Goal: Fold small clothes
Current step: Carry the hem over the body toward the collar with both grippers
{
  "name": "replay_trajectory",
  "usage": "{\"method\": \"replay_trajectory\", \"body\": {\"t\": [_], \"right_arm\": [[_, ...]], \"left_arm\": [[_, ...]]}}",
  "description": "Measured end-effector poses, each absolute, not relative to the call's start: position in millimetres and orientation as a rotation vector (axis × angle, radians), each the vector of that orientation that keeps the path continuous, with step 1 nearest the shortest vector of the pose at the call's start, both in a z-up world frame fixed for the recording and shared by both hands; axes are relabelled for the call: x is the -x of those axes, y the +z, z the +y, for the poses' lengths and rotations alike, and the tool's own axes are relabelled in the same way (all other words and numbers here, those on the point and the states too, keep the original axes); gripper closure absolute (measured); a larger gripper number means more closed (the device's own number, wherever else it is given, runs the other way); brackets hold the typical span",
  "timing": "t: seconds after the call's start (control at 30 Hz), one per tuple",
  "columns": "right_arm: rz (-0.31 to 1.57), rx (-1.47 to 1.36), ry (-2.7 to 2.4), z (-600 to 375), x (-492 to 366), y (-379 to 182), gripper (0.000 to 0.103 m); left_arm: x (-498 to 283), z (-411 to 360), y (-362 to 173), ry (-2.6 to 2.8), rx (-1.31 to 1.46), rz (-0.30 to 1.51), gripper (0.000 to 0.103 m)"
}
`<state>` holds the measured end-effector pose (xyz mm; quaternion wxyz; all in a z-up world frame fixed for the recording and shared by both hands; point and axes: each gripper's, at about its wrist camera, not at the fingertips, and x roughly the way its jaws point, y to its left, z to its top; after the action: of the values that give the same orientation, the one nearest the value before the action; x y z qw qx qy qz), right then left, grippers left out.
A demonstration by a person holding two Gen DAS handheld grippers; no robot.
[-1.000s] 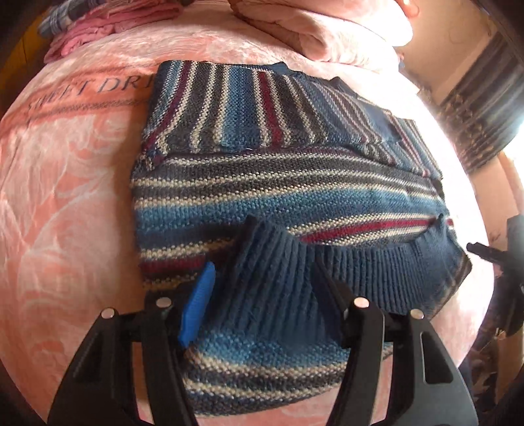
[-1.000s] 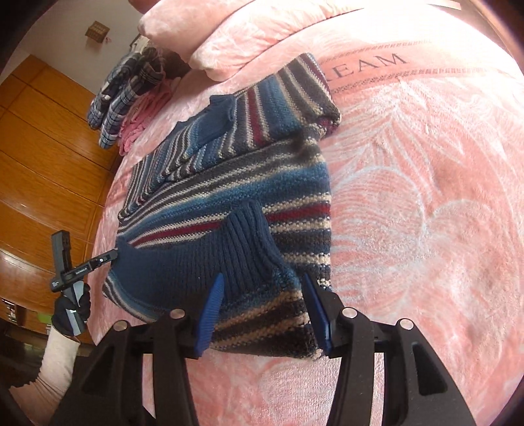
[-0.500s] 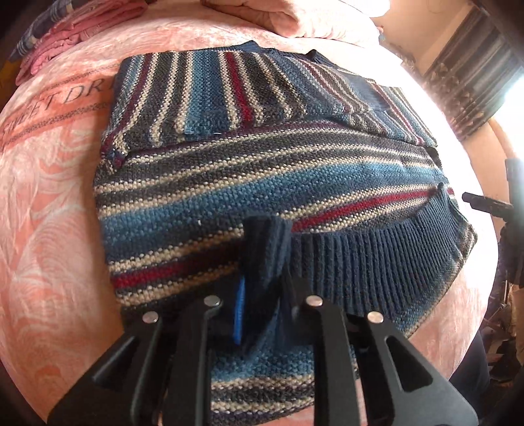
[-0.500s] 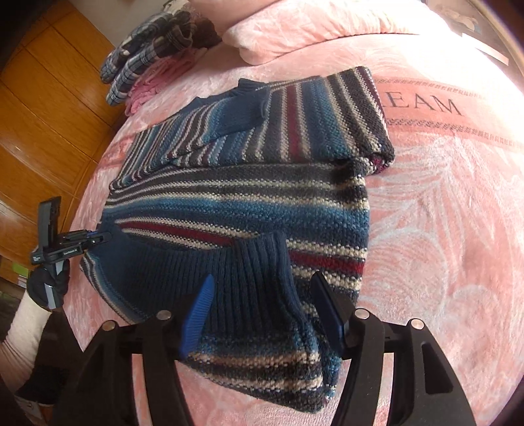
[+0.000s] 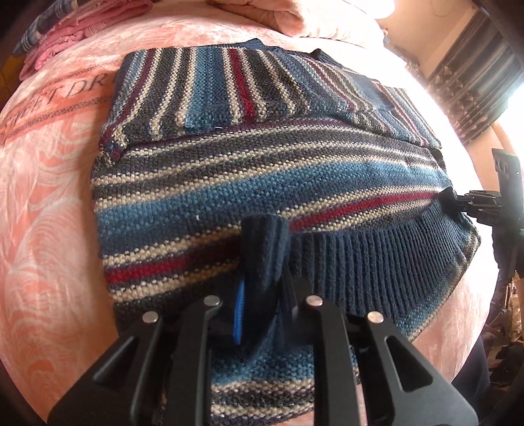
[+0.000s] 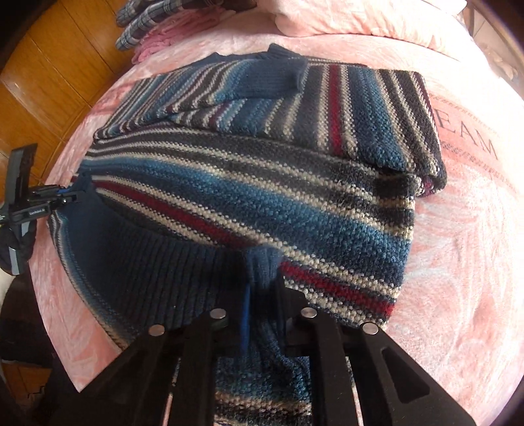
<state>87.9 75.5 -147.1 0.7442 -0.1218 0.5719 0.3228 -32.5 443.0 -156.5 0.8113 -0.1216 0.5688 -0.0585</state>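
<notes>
A bed [image 5: 49,203] fills most of both views, covered by a pink plush blanket [image 6: 465,249] with a pale leaf pattern and a printed band of grey lettering [image 5: 62,95]. Pink pillows [image 6: 344,16] lie along its far edge, and next to them sits a small pile of pink and blue plaid fabric [image 5: 62,36]. Warm wooden panelling [image 6: 49,75] stands beyond one side of the bed. Beyond the other side hangs a dark striped curtain [image 5: 475,82], with very bright daylight washing in around it.

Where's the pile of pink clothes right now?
The pink clothes sit at the bed's far edge, top left in the left wrist view, beyond the striped sweater, beside a plaid garment.
</notes>
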Motion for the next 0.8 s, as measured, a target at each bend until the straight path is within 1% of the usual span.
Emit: {"method": "replay_trajectory", "body": {"t": [0.1, 0.23, 0.4, 0.6, 0.8], "right_arm": [[1.211, 0.235, 0.718, 68.5, -78.3, -129.9, 0.092], [1.132, 0.161, 0.748, 54.2, -65.8, -91.4, 0.092], [1.046, 0.099, 0.745, 43.5, -76.4, -45.8, 0.092], [0.97, 0.086, 0.684, 52.1, -128.0, -7.8, 0.093], [0.917, 0.124, 0.616, 81.3, -190.4, 16.5, 0.093]], "left_arm": [[45.3, 443.6, -139.9, -0.129, 0.281, 1.157, 0.089], [60.3, 441.4, -108.4, -0.124, 0.266, 1.072, 0.09], [54.8, 448.1, -59.1, -0.095, 0.278, 0.931, 0.09], [-0.6, 454.0, -15.1, -0.055, 0.226, 0.826, 0.09], [-71.2, 471.2, -2.3, -0.009, 0.247, 0.777, 0.09]]}}
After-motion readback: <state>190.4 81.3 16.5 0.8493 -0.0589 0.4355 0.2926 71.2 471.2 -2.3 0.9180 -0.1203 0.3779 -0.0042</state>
